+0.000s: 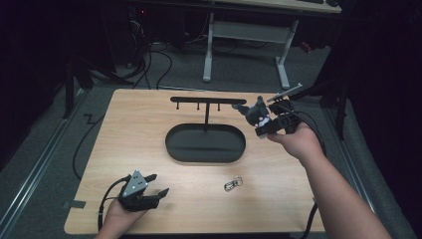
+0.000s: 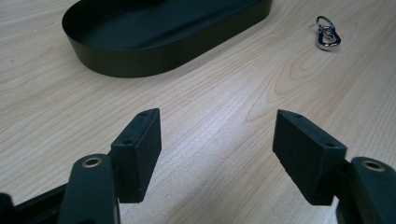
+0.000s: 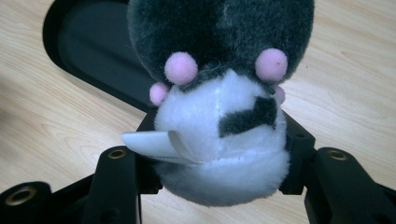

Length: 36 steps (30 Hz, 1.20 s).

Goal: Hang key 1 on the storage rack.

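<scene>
1. Two claws are at work over a wooden tabletop; the right claw is raised by the right end of the stand, while the left claw rests low near the front left edge.
2. The right claw is clamped on a plush toy, dark grey above and white below with small pink dots; in the right gripper view the pads press into both sides of its soft white body, so the jaws stand at a middling width because the toy's bulk fills them.
3. The toy is held off the tabletop, close to the right tip of the black hanging bar; gripping the body leaves the top of the toy free, probably so that a loop there can go over one of the small pegs under the bar; no loop can be made out.
4. The bar stands on a post rising from a black oval tray, which seems meant to catch small things.
5. The left claw is wide apart with nothing between its pads; it lies parked out of the way, aimed toward the tray.
6. A metal key clip lies alone on the tabletop in front of the tray, well apart from both claws.
</scene>
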### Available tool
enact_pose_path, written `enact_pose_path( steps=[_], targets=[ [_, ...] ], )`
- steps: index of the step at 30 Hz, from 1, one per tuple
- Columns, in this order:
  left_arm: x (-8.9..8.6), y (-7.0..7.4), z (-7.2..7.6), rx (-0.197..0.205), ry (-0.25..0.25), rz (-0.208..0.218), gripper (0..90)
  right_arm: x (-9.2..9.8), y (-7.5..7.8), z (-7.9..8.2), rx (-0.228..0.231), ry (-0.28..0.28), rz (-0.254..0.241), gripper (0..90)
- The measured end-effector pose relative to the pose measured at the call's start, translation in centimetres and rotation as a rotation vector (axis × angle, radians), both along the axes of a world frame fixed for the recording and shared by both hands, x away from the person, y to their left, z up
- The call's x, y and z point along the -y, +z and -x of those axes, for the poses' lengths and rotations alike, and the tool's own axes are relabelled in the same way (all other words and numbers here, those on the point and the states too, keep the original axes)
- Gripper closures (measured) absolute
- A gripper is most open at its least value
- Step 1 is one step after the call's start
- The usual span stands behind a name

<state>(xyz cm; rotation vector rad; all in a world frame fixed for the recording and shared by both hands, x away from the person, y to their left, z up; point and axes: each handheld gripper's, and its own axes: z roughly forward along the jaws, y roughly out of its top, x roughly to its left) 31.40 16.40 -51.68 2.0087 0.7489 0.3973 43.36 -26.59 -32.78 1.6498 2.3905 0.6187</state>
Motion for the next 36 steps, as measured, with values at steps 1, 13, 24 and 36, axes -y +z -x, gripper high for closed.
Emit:
enact_pose_path(
  steps=[1, 13, 24, 36],
  targets=[
    [0.0, 0.0, 0.0, 0.000, 0.000, 0.000, 33.4, 0.2, -0.3, 0.1, -0.004, -0.003, -0.002, 47.5],
    [0.2, -0.1, 0.0, -0.003, -0.008, -0.010, 33.4, 0.6, -3.6, 0.3, -0.035, -0.013, -0.015, 47.4],
    [0.2, -0.1, 0.0, -0.004, -0.013, -0.011, 33.4, -0.7, -5.8, -0.4, -0.047, 0.003, -0.012, 47.2],
    [0.2, -0.2, 0.1, -0.002, -0.019, -0.018, 33.4, -2.0, -8.8, -1.9, -0.038, -0.007, -0.032, 45.7]
  ],
)
